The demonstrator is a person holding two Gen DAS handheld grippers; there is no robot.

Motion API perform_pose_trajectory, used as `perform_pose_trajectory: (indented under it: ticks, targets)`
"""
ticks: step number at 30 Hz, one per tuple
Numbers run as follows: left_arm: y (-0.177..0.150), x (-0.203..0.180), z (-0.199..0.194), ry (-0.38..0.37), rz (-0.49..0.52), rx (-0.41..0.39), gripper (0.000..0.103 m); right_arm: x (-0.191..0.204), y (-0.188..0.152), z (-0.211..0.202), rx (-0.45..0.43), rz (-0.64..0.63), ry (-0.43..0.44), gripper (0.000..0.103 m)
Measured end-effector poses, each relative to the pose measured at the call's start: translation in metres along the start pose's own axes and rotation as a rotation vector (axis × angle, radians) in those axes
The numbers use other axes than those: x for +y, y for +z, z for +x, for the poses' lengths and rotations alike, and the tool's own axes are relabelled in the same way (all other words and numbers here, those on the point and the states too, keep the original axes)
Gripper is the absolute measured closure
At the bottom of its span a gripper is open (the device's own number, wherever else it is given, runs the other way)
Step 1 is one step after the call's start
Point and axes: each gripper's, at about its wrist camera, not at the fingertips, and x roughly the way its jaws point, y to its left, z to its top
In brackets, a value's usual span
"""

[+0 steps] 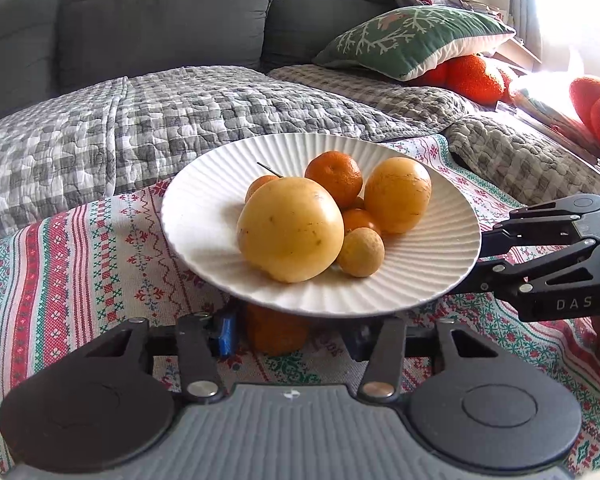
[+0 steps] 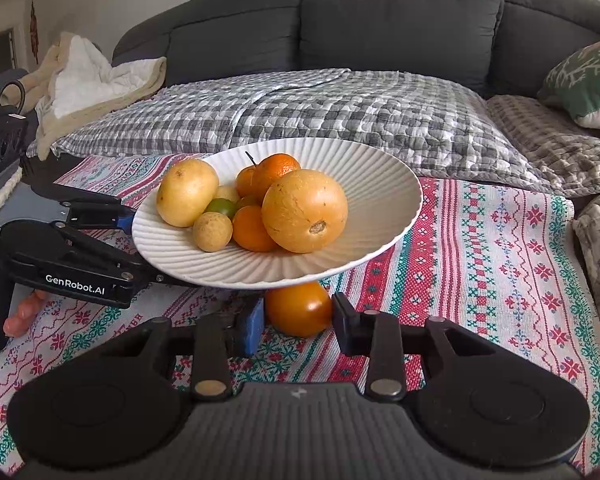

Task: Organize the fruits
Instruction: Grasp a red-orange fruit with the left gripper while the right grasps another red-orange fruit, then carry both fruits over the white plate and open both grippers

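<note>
Left gripper (image 1: 290, 330) spread wide around an orange (image 1: 276, 332), half hidden beneath the ribbed white plate (image 1: 204, 216). Right gripper (image 2: 298, 314) likewise wide, flanking an orange fruit (image 2: 298, 310), contact unclear.

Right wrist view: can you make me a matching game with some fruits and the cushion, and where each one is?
Things:
1. small tan round fruit
2. small green round fruit
3. shiny orange round fruit
4. green cushion with white snowflake pattern

Places:
A. half hidden among other fruits
B. on the red and green patterned cloth, below the rim of the white ribbed plate
C. on the plate, at the pile's near edge
D. up on the dark grey sofa

Pairs: 1-C, 2-A, 3-B, 4-D
</note>
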Motion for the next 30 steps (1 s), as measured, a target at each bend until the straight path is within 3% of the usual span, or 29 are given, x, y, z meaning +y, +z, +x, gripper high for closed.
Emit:
perform_pose_trajectory:
  ticks: [2,9,13,17,21,25,30]
  targets:
    - [-0.001,0.002,-0.004,-0.012,-0.023,0.007,0.076,0.000,0.000,-0.001,0.000,0.008,-0.002,0.071]
    - [-0.001,-0.010,-0.007,-0.010,-0.015,0.023,0.077,0.001,-0.002,-0.009,0.010,0.043,-0.003,0.071]
    - [-0.011,-0.013,-0.020,-0.095,-0.038,0.028,0.077,0.003,-0.007,-0.021,0.009,0.084,0.004,0.071]
    - [-0.022,-0.025,-0.034,-0.078,0.000,0.053,0.076,0.010,-0.014,-0.041,0.012,0.087,0.021,0.071]
    - [-0.022,-0.027,-0.052,-0.043,-0.095,0.066,0.076,0.016,-0.012,-0.060,0.039,0.152,0.022,0.071]
    - [0.006,-0.025,-0.071,-0.008,-0.129,0.046,0.076,0.016,0.008,-0.076,0.039,0.230,0.055,0.071]
    - [0.056,-0.014,-0.069,0.020,-0.203,0.048,0.076,0.007,0.065,-0.068,0.034,0.329,0.053,0.071]
